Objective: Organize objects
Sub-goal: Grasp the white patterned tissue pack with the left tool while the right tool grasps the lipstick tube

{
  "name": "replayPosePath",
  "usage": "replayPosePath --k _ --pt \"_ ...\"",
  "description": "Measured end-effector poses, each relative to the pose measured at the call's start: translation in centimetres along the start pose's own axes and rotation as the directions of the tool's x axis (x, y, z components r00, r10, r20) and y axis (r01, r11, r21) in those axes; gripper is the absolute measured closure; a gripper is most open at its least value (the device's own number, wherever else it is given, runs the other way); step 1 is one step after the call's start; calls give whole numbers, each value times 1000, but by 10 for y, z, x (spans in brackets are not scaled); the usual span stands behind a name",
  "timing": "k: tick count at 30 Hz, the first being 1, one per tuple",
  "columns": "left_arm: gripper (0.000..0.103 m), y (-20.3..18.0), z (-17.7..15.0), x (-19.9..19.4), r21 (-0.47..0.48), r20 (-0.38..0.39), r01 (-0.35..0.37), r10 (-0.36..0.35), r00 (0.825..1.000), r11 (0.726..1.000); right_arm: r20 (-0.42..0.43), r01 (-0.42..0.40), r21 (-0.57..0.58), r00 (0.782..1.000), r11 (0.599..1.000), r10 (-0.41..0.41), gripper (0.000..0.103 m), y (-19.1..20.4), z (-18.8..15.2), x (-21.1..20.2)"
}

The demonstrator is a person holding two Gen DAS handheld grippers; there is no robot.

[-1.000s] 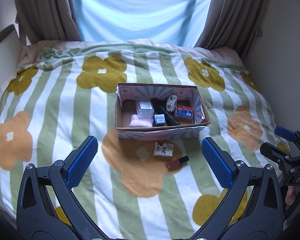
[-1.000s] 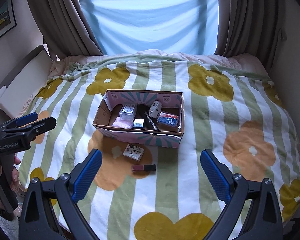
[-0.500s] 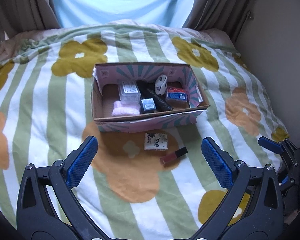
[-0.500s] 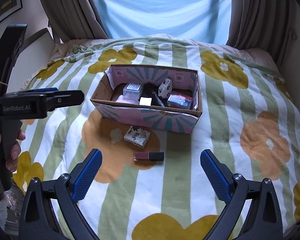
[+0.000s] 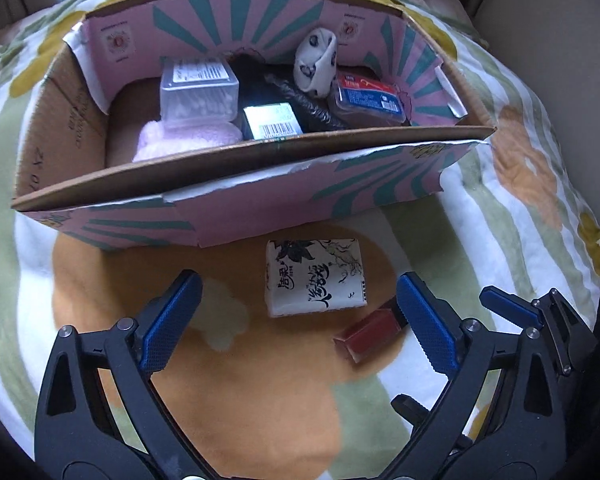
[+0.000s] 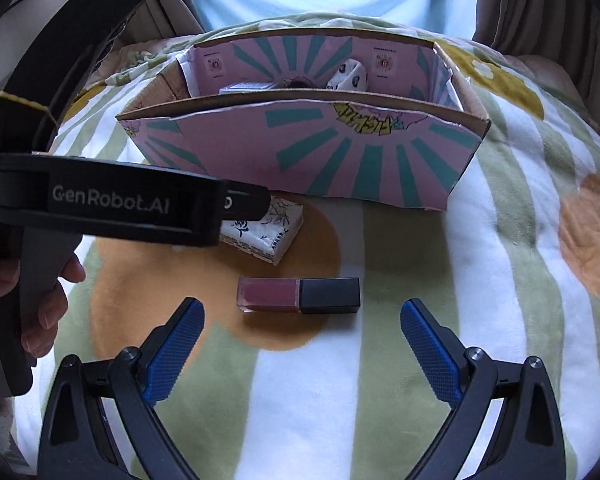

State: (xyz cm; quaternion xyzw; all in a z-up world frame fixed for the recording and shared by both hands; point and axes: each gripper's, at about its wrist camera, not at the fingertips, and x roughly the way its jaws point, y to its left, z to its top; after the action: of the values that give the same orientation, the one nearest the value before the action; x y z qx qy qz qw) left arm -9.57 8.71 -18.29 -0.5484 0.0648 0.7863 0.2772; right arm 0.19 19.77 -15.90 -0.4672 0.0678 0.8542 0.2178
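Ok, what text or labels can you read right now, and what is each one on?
"GenRobot.AI": left gripper, on its side in the right wrist view.
Black brush-style characters: tissue pack; I can't transcribe them.
Barcode, digits too small: small black box.
Labels on the clear plastic box and blue packet: blurred.

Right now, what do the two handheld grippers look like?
Both match: the left gripper and right gripper have black plastic scissor-like frames with silver rivets and blue cross-hatched fingers. The left one's black side carries white "GenRobot.AI" lettering.
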Motion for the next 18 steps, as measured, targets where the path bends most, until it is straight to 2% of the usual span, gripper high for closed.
replayPosePath --k 9,13,15,17,18 --pt "6 -1 0 41 -13 -34 -2 1 999 1000 -28 8 -48 1000 999 -9 6 4 -5 35" --pt "6 -4 -1 51 2 -39 -17 17 999 1000 -37 5 -38 999 999 -6 15 1 -5 43" --pt "10 -6 -1 51 11 -33 -26 27 999 1000 -46 6 -40 999 999 -8 22 0 -5 46" --pt "26 -7 -1 52 21 -32 -36 37 999 999 -46 7 -44 999 999 -9 22 -1 -5 47" --pt "30 -7 -1 52 23 -30 -33 34 999 999 -43 4 -41 999 999 -6 22 -2 -5 47"
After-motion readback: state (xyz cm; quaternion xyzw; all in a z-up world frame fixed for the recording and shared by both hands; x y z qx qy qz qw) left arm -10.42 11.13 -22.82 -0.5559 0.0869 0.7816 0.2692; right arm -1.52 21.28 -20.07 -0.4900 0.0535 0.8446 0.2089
